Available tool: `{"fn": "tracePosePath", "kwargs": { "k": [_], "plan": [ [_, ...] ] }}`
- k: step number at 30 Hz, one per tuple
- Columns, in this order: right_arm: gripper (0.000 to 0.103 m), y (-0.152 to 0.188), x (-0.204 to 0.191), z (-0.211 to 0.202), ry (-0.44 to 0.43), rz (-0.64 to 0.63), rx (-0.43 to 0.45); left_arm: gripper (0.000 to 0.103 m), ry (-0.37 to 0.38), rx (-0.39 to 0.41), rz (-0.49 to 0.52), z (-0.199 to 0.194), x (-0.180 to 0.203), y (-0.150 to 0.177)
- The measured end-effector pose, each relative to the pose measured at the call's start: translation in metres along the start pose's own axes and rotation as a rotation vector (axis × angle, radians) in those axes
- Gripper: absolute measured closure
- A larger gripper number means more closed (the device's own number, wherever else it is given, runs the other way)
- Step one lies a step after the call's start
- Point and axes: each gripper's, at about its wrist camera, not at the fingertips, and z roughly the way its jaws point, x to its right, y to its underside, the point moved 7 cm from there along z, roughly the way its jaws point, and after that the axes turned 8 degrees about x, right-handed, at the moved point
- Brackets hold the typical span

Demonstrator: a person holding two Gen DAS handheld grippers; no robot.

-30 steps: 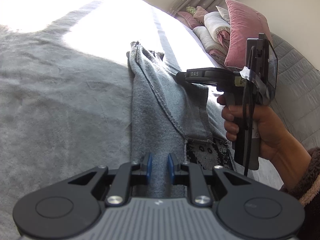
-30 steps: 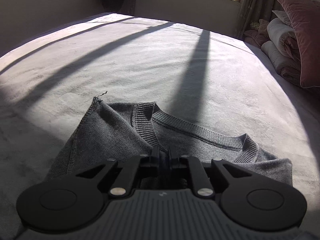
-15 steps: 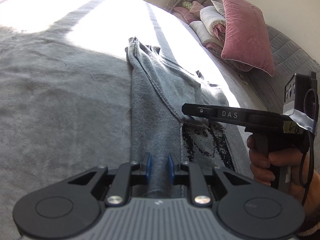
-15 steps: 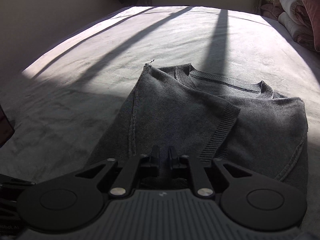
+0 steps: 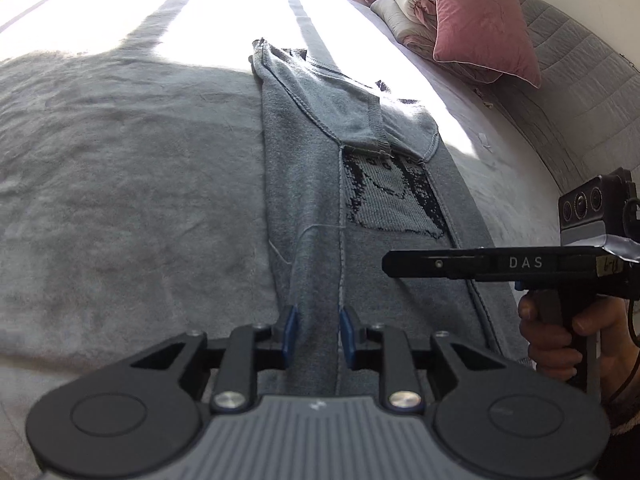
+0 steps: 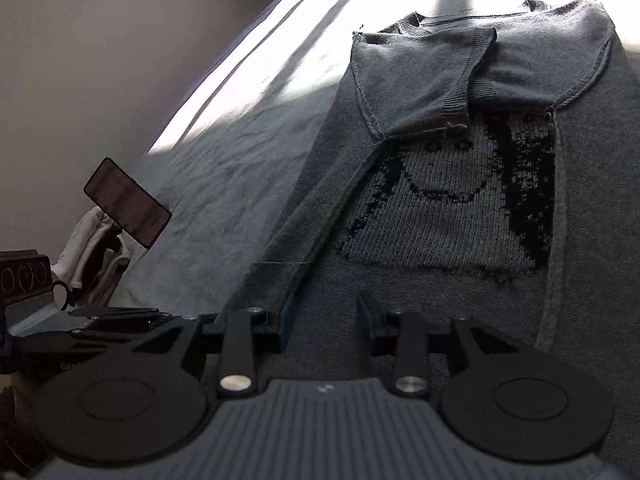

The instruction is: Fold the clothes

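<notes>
across the grey fleece bed cover (image 5: 120, 168), frame centre: grey knitted sweater with black face motif (image 6: 440, 208), sides folded inward | left gripper (image 5: 316, 334) part-open astride hem fabric, grip uncertain | right gripper (image 6: 326, 320) wide open, empty | judged next: pinch hem, fold toward collar

The left wrist view sits low behind the left gripper (image 5: 317, 338), close above the bed (image 5: 120, 184), facing along the grey sweater (image 5: 308, 184) toward the pillows (image 5: 480, 20). The right wrist view sits behind the right gripper (image 6: 326, 320), tilted down over the sweater's knitted face pattern (image 6: 448, 204). Both views share the sweater, the pattern and the bed; each shows the other gripper at its edge.
</notes>
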Motion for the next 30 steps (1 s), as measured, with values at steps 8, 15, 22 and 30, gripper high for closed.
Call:
{"fn": "tracePosePath", "kwargs": {
  "k": [8, 15, 22, 30],
  "plan": [
    [0.064, 0.025, -0.013, -0.008, -0.155, 0.107, -0.039, 0.069, -0.089, -0.037, 0.165, -0.035, 0.024, 0.028],
    [0.064, 0.040, -0.029, 0.008, -0.219, 0.145, -0.103, 0.069, -0.244, -0.051, 0.381, -0.049, 0.043, 0.050],
    [0.072, 0.050, -0.039, 0.020, -0.238, 0.145, -0.094, 0.099, -0.371, -0.093, 0.422, -0.043, 0.042, 0.057],
    [0.098, 0.043, -0.041, 0.003, -0.249, 0.105, -0.055, 0.100, -0.304, -0.070, 0.446, -0.053, 0.078, 0.049]
  ]
}}
